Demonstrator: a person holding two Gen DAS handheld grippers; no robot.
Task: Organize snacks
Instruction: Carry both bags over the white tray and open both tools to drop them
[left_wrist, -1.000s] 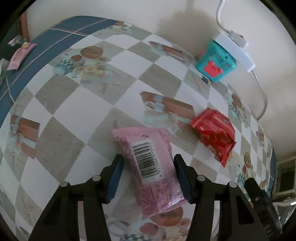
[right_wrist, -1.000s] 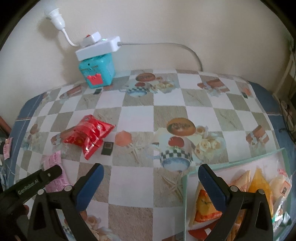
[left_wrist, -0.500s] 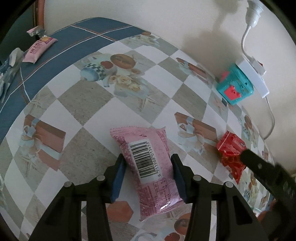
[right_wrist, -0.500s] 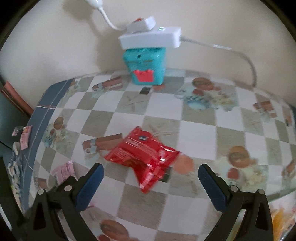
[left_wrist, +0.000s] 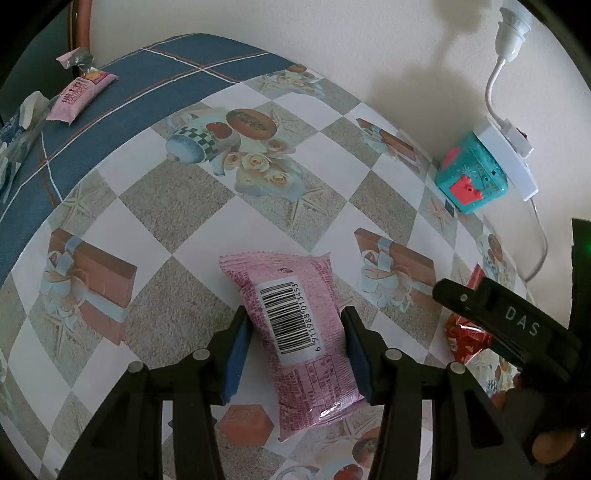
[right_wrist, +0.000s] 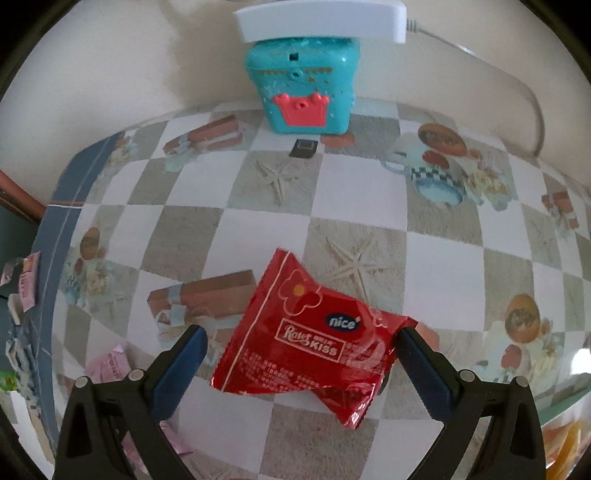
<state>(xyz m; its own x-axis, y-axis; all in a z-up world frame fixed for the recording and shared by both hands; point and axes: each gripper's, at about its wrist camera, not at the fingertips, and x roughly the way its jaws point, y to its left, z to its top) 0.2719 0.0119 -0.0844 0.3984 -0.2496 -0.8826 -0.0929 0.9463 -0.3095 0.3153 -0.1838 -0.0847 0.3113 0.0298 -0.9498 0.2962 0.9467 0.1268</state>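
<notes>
A pink snack packet (left_wrist: 297, 334) with a barcode lies between the fingers of my left gripper (left_wrist: 295, 352), which is shut on it, both blue pads touching its sides. A red snack packet (right_wrist: 314, 347) lies on the checked tablecloth between the wide-open jaws of my right gripper (right_wrist: 301, 369); the right pad touches its corner, the left pad stands apart. The red packet (left_wrist: 467, 334) shows partly in the left wrist view behind the right gripper's body. The pink packet (right_wrist: 107, 367) shows at the lower left of the right wrist view.
A teal toy box (right_wrist: 303, 88) under a white power strip (right_wrist: 321, 18) stands at the wall. Another pink packet (left_wrist: 79, 98) and clear wrappers lie on the blue cloth edge. A small black chip (right_wrist: 303, 148) lies before the box. Orange snacks (right_wrist: 565, 446) sit at the lower right.
My left gripper has closed onto the pink packet and lifted it slightly. My right gripper has moved forward and down so that its open jaws now straddle the red packet.
</notes>
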